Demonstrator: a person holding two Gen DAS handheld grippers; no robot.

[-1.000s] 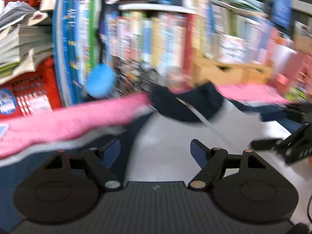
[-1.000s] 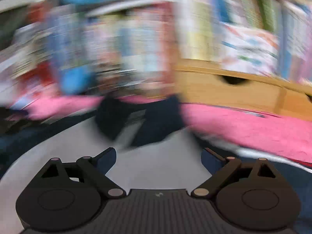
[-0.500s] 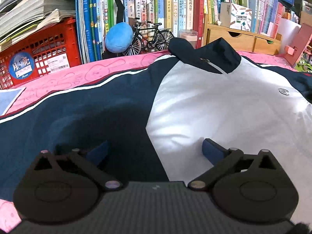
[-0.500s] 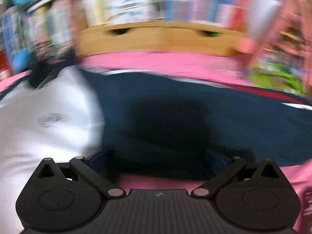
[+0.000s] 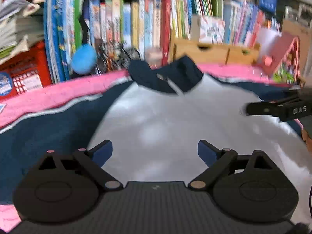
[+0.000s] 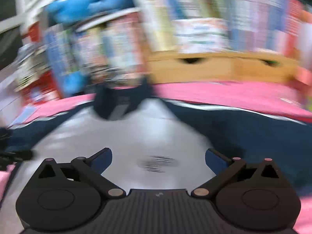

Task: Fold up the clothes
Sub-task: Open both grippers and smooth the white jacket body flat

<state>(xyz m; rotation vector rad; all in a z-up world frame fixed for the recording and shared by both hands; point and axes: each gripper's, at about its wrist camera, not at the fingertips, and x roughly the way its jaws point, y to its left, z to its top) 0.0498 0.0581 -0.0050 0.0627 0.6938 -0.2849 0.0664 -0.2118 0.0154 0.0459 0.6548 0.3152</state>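
My left gripper (image 5: pixel 155 152) hung with its jaws spread wide and nothing between them, having just eased a little closer together, above the white front of the jacket (image 5: pixel 175 120), which lay flat on the pink blanket (image 5: pixel 58 93) with its dark collar (image 5: pixel 165 76) at twelve o'clock and a navy sleeve running off toward nine o'clock. My right gripper (image 6: pixel 158 157) was likewise released and empty over the white chest panel, a blurred logo (image 6: pixel 157 163) just ahead of its fingers. Behind the blanket, from ten to two o'clock, stood rows of books (image 5: pixel 140 21) and a wooden drawer box (image 5: pixel 212 51).
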